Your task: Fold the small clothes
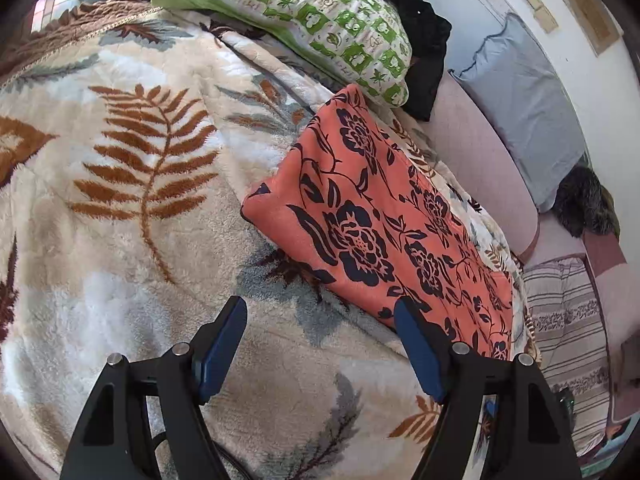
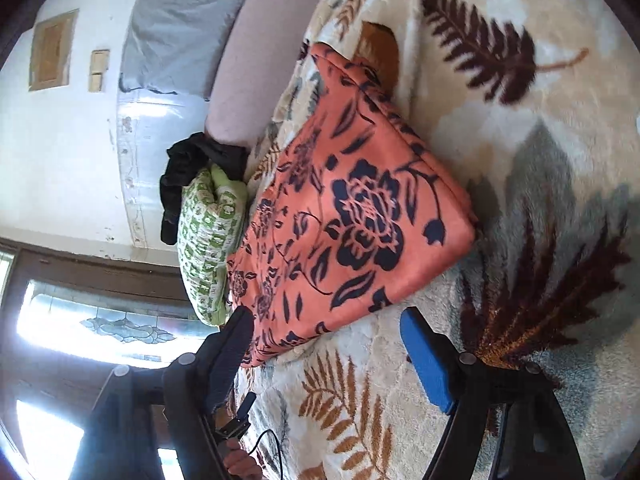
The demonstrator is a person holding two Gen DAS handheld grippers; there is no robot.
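Two claws in view, both released and gripping nothing. Left claw (image 1: 320,320) spread wide above the leaf-patterned blanket (image 1: 140,220), right-hand blue pad (image 1: 420,356) at the near corner of the orange floral garment (image 1: 380,220), other pad over bare fleece. Right claw (image 2: 328,328) likewise spread, left finger (image 2: 232,356) overlapping the garment's near edge in the picture, blue pad (image 2: 428,364) over the blanket (image 2: 520,160) just beside it; contact with the cloth impossible to tell. Orange floral garment (image 2: 340,208) folded into a flat, several-layered rectangle, lying on the blanket toward the bed's far side, next to a pale pink strip of bedding (image 1: 480,152). Green-and-white patterned pillow (image 1: 300,12) at one end of the garment, touching or just overlapping its corner, with dark clothing (image 1: 424,40) bunched behind. Grey-blue pillow (image 1: 528,112) against the white wall (image 1: 600,92). Striped cloth (image 1: 568,320) beyond the garment's other end. Hand (image 2: 240,460) and thin cable low in the right wrist view.
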